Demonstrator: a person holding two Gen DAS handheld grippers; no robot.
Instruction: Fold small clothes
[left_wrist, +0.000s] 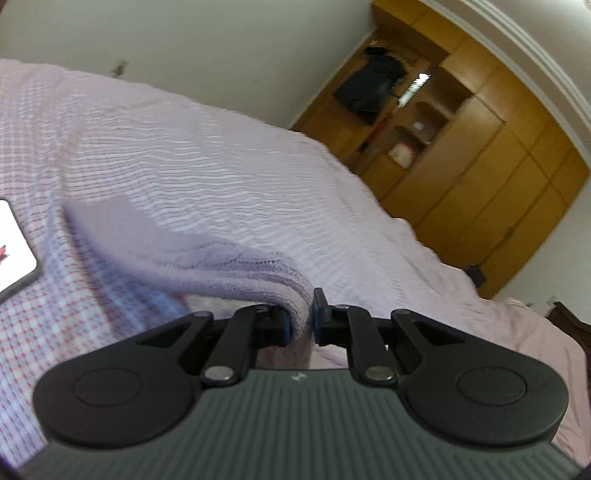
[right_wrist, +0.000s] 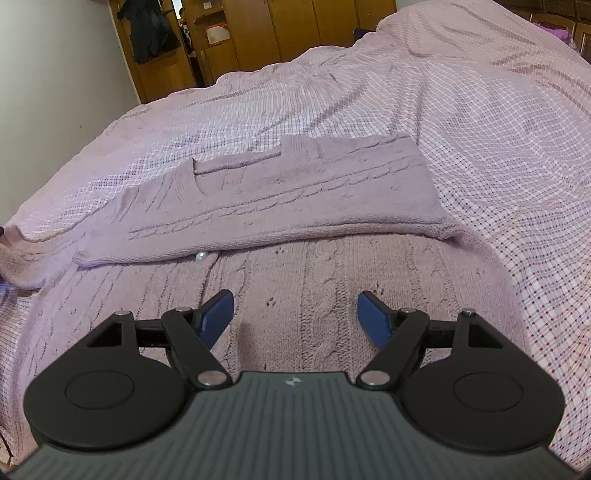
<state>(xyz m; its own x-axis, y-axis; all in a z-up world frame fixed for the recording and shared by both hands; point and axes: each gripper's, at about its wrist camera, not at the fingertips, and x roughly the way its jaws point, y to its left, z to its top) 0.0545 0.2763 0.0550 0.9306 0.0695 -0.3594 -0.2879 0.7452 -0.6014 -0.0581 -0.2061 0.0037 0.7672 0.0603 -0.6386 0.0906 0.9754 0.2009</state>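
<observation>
A lilac cable-knit sweater (right_wrist: 295, 192) lies spread on the bed, its far part folded over the near part. In the left wrist view my left gripper (left_wrist: 301, 321) is shut on a sleeve or edge of the sweater (left_wrist: 207, 258), which rises off the bed in a lifted fold between the blue pads. My right gripper (right_wrist: 295, 317) stands open just above the sweater's near body, with nothing between its fingers (right_wrist: 218, 314).
The bed carries a pink checked bedspread (right_wrist: 480, 129). A phone with a lit screen (left_wrist: 14, 243) lies on the bed at the left. A wooden wardrobe with shelves (left_wrist: 461, 147) and dark hanging clothes (left_wrist: 369, 81) stands beyond the bed's far end.
</observation>
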